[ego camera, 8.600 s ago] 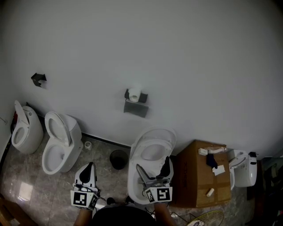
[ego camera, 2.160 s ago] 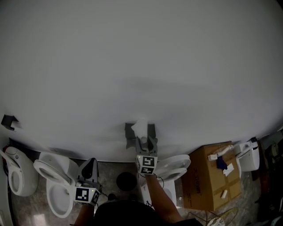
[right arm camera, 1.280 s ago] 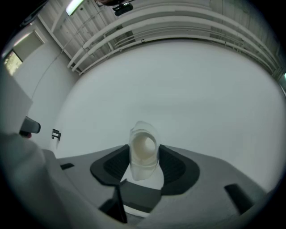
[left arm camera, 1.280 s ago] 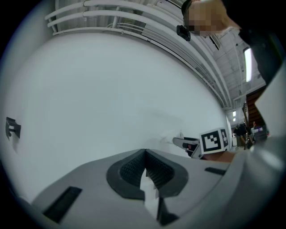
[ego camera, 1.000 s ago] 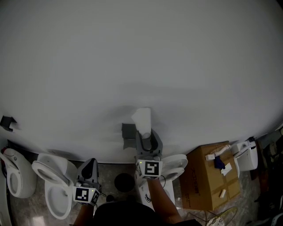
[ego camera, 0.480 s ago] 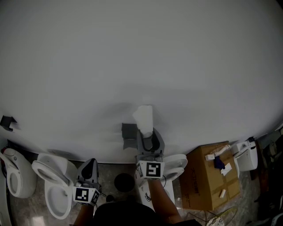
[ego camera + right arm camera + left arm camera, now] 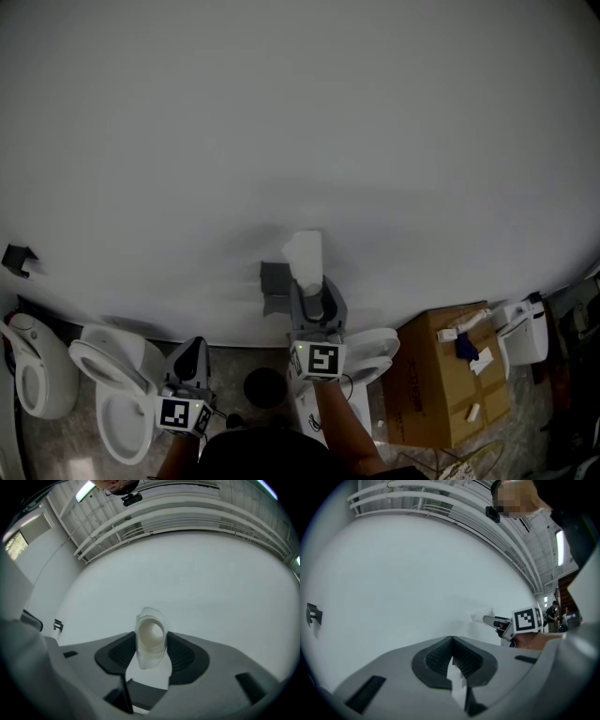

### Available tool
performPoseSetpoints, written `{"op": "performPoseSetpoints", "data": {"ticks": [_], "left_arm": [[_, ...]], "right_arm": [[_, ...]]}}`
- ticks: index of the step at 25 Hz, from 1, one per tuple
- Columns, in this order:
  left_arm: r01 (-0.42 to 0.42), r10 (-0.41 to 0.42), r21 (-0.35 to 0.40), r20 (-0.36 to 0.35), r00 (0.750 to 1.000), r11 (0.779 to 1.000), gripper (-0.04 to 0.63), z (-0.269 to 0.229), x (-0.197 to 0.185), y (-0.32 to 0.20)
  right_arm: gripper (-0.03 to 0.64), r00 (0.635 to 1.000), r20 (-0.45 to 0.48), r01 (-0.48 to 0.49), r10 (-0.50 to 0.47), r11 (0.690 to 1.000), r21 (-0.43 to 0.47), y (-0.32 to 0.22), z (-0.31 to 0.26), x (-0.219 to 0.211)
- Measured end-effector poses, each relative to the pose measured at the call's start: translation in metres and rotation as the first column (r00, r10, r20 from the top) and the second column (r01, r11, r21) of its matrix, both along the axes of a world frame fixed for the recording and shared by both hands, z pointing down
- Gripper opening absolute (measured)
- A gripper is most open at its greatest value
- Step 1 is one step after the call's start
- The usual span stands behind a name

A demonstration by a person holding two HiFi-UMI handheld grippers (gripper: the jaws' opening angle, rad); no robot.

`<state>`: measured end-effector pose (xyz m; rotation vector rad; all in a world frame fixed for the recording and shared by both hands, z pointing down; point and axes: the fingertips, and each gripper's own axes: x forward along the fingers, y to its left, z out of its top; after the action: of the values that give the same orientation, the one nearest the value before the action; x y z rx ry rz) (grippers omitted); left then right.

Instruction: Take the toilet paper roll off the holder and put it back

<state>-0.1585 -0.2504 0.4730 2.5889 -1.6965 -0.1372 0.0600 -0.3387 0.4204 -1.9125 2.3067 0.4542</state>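
The wall (image 7: pixel 300 112) is bare from 10 through 12 to 3 o'clock of the right tool (image 7: pixel 308 281), which carries the toilet paper roll (image 7: pixel 303 255); there the way is free. The grey holder (image 7: pixel 274 283) stands out from the wall just at 9 o'clock, the nearest obstacle. Lower, the floor is crowded: an open toilet (image 7: pixel 370 354) at 5, a dark bin (image 7: pixel 264 386) at 7, another toilet (image 7: pixel 108 394) beside the left tool (image 7: pixel 190 349), and a cardboard box (image 7: pixel 459 384) at 4. A small bracket (image 7: pixel 16 260) sits far off at 9.
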Motion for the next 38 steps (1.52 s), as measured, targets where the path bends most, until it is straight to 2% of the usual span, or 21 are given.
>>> {"op": "performPoseSetpoints", "data": {"ticks": [15, 26, 34, 38], "left_arm": [[-0.030, 0.029, -0.031, -0.006, 1.000, 0.999, 0.003, 0.008, 0.005, 0.001], [-0.026, 0.026, -0.037, -0.004, 1.000, 0.999, 0.003, 0.011, 0.005, -0.003], [-0.001, 0.001, -0.020, -0.004, 1.000, 1.000, 0.003, 0.005, 0.000, -0.004], [-0.010, 0.010, -0.036, 0.000, 1.000, 0.999, 0.003, 0.011, -0.002, -0.003]], "right_arm": [[0.212, 1.000, -0.004, -0.010, 0.010, 0.989, -0.147, -0.021, 0.066, 0.001], [0.212, 1.000, -0.007, -0.025, 0.024, 0.964, -0.266, -0.034, 0.124, 0.008], [0.212, 0.999, -0.008, -0.036, 0.035, 0.950, -0.309, -0.039, 0.144, 0.011], [0.212, 0.999, -0.005, -0.039, 0.039, 0.946, -0.323, -0.040, 0.150, 0.010]]}}
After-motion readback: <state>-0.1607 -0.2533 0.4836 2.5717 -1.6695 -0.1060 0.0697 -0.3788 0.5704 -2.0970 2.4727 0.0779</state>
